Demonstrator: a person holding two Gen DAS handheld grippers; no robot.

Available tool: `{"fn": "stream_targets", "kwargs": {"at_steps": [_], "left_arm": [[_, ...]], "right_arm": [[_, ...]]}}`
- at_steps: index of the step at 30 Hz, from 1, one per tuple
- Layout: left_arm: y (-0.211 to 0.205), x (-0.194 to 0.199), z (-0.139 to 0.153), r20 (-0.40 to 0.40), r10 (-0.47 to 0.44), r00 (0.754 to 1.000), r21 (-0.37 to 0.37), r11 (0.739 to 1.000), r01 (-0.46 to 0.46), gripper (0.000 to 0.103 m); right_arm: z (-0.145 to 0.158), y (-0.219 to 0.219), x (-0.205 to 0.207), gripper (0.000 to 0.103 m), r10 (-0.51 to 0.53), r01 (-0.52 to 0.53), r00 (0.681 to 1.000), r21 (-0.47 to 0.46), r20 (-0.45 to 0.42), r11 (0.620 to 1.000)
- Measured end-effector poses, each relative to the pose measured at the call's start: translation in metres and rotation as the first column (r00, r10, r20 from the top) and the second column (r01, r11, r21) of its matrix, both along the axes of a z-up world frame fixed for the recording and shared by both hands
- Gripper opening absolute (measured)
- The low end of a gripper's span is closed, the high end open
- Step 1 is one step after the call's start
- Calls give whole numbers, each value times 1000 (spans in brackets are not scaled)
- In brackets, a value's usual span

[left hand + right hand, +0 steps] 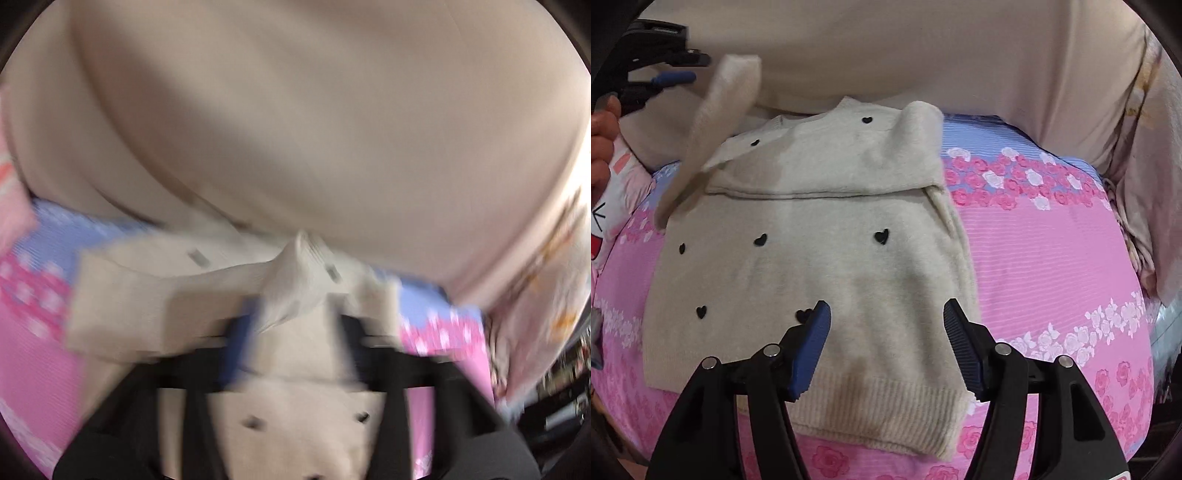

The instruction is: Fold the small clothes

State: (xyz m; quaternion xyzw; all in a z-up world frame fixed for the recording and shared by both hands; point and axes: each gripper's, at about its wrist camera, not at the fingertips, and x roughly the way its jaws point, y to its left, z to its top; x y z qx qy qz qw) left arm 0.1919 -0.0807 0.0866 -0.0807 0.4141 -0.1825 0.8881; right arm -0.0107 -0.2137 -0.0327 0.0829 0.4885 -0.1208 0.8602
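1. You are working on a bed covered by a pink and blue floral sheet (1052, 236); a plain beige cover (923, 48) rises behind it from 10 to 2 o'clock in the right wrist view.
2. The cream sweater (812, 258) with small black hearts lies on that sheet, ribbed hem nearest your right claw (884, 347), its top part folded over the body.
3. Your right claw is released, its blue pads wide apart above the hem region, the right pad near the sweater's right edge; whether they touch the knit cannot be told.
4. The right wrist view shows your left claw (683, 70) at 10 o'clock, lifted off the bed, with a sleeve (716, 122) hanging just beside its blue tip. From here you cannot tell whether it pinches the sleeve.
5. The left wrist view is heavily blurred, yet it shows what the other cannot: your left claw (291, 325) is clenched on a bunch of the sleeve's ribbed cuff (295, 280) near centre.
6. A pale floral cloth (1145, 166) sits at 3 o'clock by the bed's edge.
7. A printed pink-and-white fabric (613, 192) sits at 9 o'clock.
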Motion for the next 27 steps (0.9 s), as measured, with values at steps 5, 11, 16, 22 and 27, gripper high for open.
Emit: {"fn": "stream_targets", "kwargs": {"at_steps": [5,11,16,22,27], "left_arm": [[-73,-19,-71,-80,-69,994,204,975,84,76],[-11,-54,-86,-16,-79,997,324,943,80,80],[77,-72,-81,-13,71,997,377,924,-61,82],[164,-88,-71,-35,224,974,360,912,-197,84],[198,-87,-73,-70,287,955,313,916,-252,84]], "right_arm": [[-12,-35,-12,63,-75,77,997,48,-28,996],[4,-49,47,64,24,-26,999,94,31,995],[-9,-15,161,64,152,-157,988,180,39,971],[-53,29,244,63,221,-205,974,212,-52,955],[-82,44,272,9,188,-148,977,312,-101,939]]}}
